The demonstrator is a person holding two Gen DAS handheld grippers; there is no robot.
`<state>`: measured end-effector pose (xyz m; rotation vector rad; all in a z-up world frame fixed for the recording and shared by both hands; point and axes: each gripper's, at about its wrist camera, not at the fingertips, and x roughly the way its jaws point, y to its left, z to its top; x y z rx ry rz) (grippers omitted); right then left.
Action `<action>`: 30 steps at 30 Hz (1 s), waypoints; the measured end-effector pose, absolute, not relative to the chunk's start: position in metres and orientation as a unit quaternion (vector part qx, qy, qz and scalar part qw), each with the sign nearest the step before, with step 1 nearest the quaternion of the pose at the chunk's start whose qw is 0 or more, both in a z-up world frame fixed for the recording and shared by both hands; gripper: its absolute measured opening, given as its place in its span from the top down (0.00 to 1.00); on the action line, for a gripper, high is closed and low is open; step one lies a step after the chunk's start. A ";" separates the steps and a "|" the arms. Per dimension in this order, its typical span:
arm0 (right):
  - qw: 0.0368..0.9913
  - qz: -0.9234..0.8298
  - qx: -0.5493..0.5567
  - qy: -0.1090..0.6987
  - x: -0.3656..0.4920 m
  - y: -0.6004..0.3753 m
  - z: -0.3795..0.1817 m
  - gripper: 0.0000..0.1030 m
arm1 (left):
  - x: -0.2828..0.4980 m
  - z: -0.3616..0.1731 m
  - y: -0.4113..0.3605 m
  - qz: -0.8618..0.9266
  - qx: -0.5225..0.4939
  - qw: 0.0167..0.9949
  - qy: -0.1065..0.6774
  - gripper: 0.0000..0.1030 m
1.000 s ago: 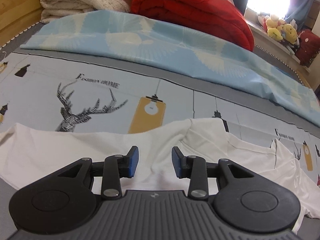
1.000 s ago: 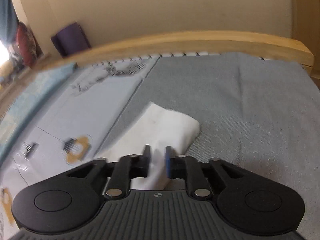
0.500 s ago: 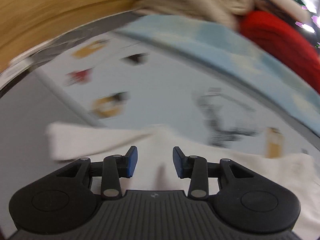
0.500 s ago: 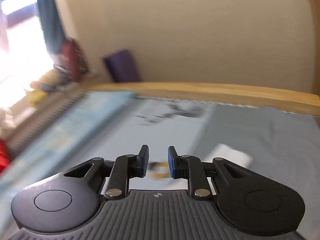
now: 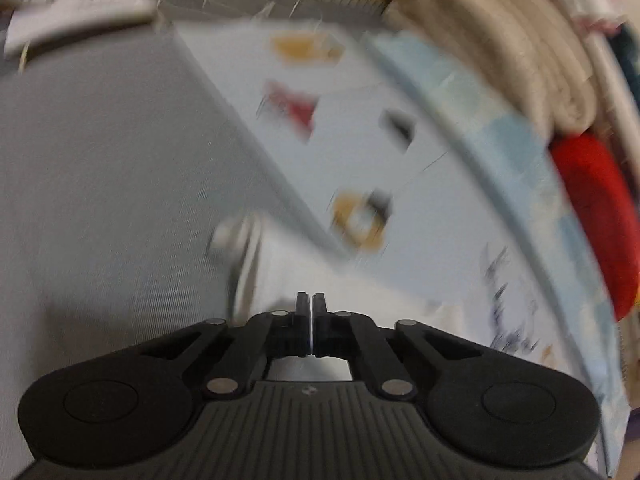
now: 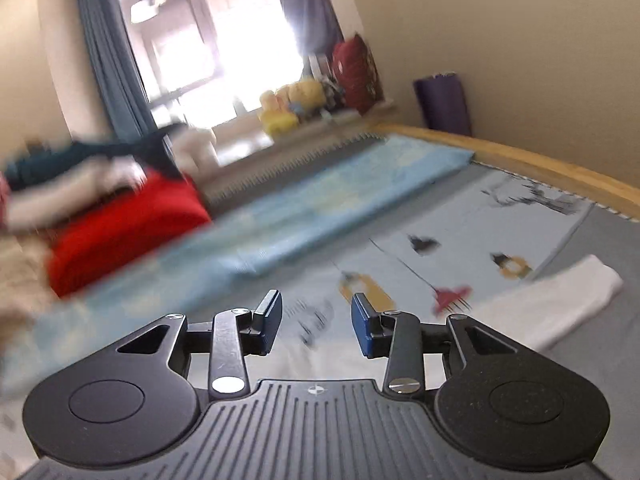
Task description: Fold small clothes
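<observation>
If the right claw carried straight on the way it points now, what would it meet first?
Probably the printed bed sheet just ahead of the open right claw; the white garment lies off to its right. Blur leaves depth uncertain.

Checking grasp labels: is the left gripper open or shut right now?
Shut. The left gripper shows its fingers together with only a hairline between them, over the white shirt. Whether cloth is pinched, cannot tell.

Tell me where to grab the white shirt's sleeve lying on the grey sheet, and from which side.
Grip the sleeve at its cuff end, the free short edge out on the grey sheet, coming down from beyond the cuff. It lies flat and stretched out, so a pinch across that edge should likely catch both layers.
</observation>
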<state>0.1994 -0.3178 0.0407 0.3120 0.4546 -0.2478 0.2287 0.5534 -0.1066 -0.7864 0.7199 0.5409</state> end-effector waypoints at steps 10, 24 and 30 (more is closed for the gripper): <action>0.946 -0.090 0.128 0.285 0.229 -0.277 0.017 0.61 | 0.198 -0.116 0.575 0.278 -0.406 0.791 0.363 0.50; 0.950 -0.064 0.080 0.294 0.238 -0.255 0.019 0.61 | 0.186 -0.087 0.590 0.284 -0.392 0.848 0.214 0.34; 0.948 -0.064 0.084 0.299 0.237 -0.257 0.019 0.61 | 0.189 -0.115 0.585 0.340 -0.347 0.815 0.317 0.38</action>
